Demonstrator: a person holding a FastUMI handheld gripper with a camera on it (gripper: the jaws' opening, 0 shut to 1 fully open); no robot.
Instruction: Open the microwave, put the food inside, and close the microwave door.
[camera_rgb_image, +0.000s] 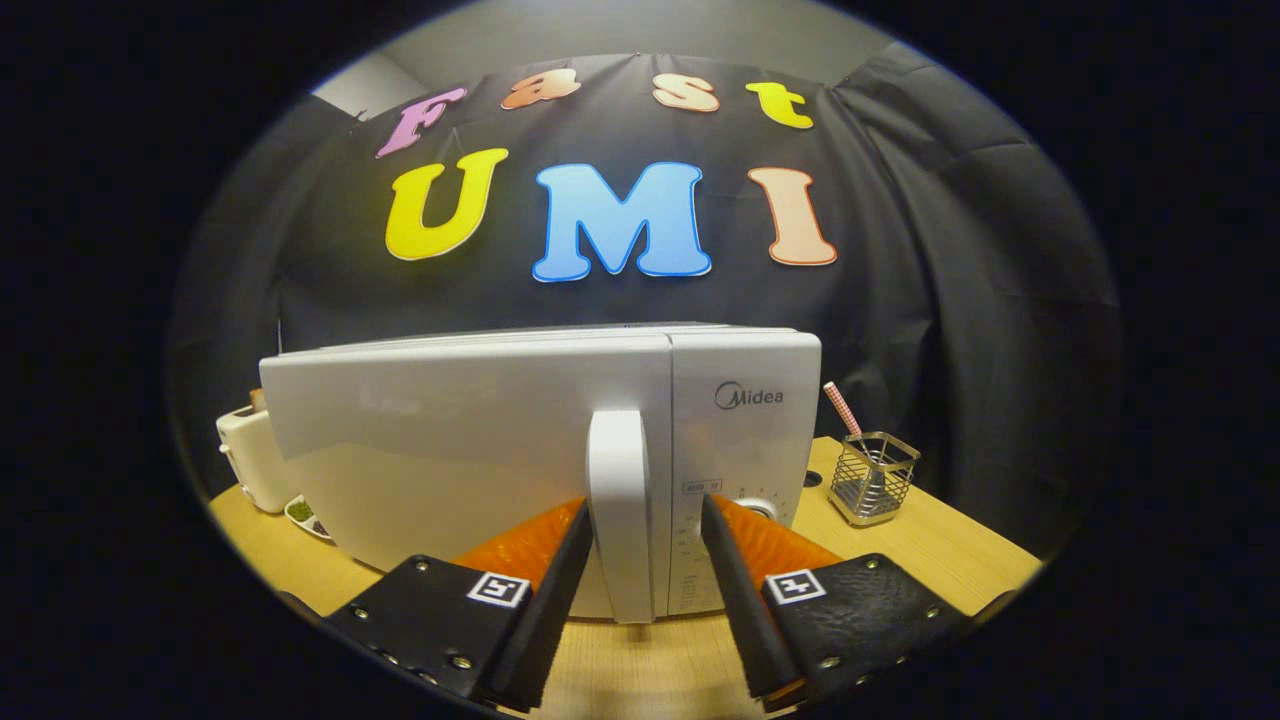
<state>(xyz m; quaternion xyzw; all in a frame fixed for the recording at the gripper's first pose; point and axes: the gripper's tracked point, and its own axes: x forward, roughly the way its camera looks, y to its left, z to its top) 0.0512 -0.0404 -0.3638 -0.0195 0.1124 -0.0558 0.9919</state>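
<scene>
- The gripper (648, 525) points straight at the front of the microwave (540, 440), its two fingers spread apart.
- The handle (620, 510), a pale upright bar on the microwave door (460, 440), stands in the gap between the fingers.
- The left finger's tip is just beside the handle's left edge, touching it or nearly so; which of the two cannot be told.
- The right finger's tip stands clear of the handle, with a strip of the control panel (745, 450) showing between them.
- So the gripper is released: it brackets the handle without clamping it.
- The door is closed, flush with the control panel to its right.
- The panel carries a small display and a round knob (757, 508), the knob partly hidden behind the right finger.
- The microwave sits on a wooden table (930, 550), and a bare stretch of tabletop shows below the handle, between the fingers.
- To the left of the microwave, partly hidden behind it, is a white toaster (248, 455).
- Just in front of the toaster, at the microwave's lower left corner, the edge of a small plate (305, 517) with some green and dark food on it peeks out; it is well to the left of the left finger.
- To the right of the microwave, beyond the right finger, a wire holder (876, 480) stands on the table with a pink striped straw (842, 410) leaning out of it.
</scene>
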